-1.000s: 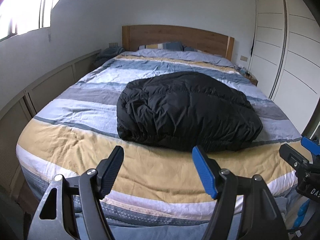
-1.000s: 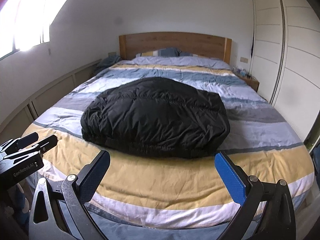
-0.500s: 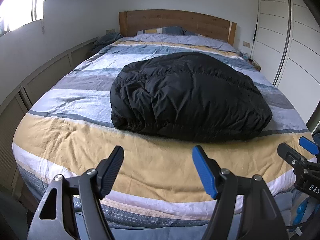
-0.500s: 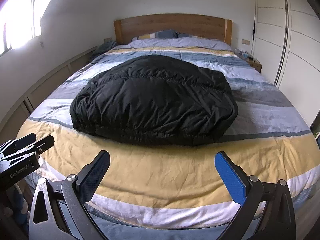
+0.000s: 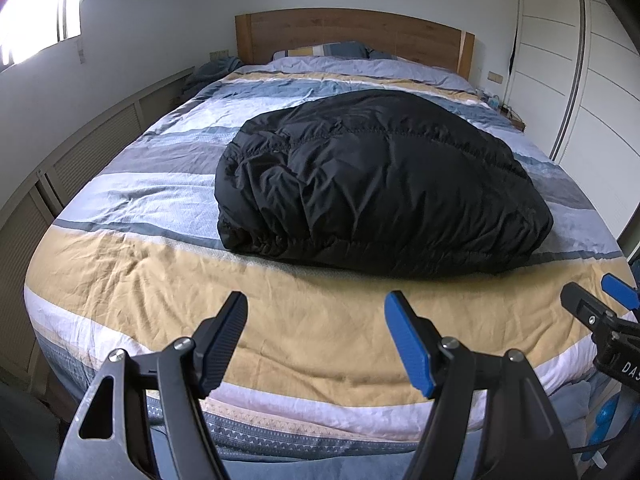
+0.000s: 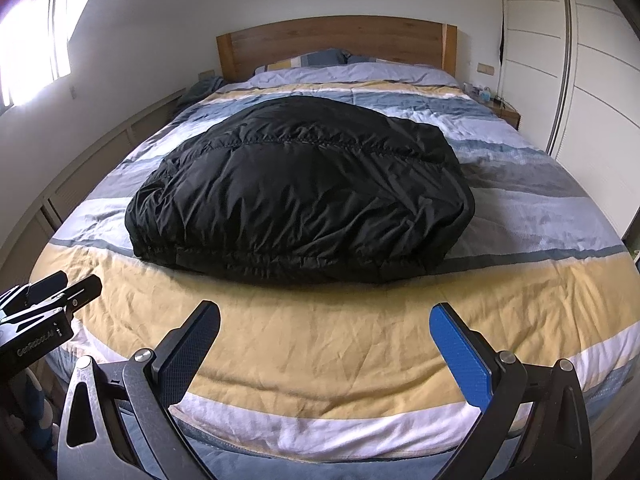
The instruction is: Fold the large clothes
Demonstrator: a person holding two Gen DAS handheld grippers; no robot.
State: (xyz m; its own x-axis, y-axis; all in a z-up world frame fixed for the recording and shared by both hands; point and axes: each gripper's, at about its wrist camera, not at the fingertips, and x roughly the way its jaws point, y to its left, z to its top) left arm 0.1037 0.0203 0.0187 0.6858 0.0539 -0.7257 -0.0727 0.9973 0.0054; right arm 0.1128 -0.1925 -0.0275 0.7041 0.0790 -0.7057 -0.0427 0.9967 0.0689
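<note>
With both your left hand-held gripper (image 5: pixel 316 312) and right hand-held gripper (image 6: pixel 325 322) spread apart and empty, the slippery, puffy black quilted jacket (image 5: pixel 376 180) could spring unfolded if you pinch only its top layer.

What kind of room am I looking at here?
A bedroom, almost certainly. A large bed with a striped duvet and a wooden headboard fills it, pillows lie at the head, and white wardrobe doors line one wall. A black puffy jacket lies on the bed.
</note>
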